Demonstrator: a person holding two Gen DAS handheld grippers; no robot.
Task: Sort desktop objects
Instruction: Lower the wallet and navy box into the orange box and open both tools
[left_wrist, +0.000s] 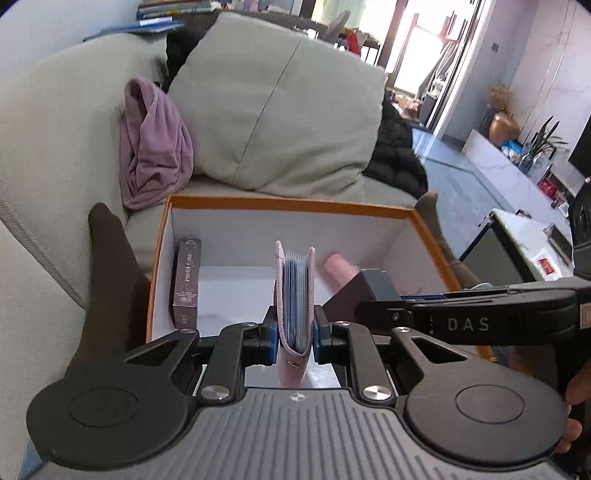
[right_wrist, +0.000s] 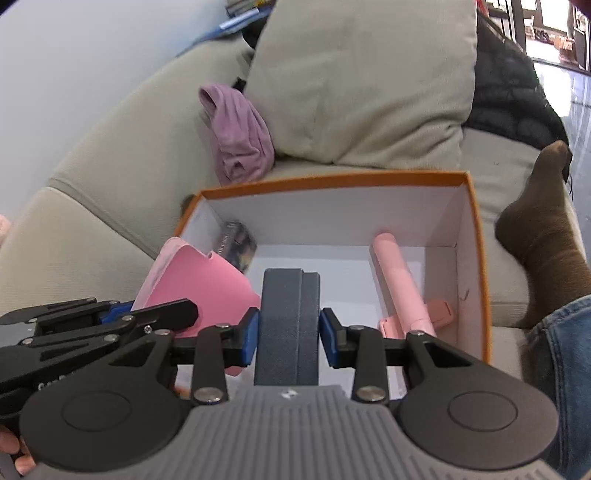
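At the left wall of the orange-rimmed box (left_wrist: 288, 204), a dark card box (left_wrist: 187, 282) is stood on end and could be toppled. A pink card holder (left_wrist: 294, 295) is pinched upright by the closed left gripper (left_wrist: 294, 338); its blue cards could be spilled if tilted. Beside it, a grey case (right_wrist: 290, 325) is clamped by the right gripper (right_wrist: 289, 334) above a pink stick (right_wrist: 397, 277), and collision between them is risked

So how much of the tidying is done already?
Already in the box: a dark card pack and a pink stick. In hand over it: the left claw grips a pink card holder, the right claw a grey case. Both remain to set down.
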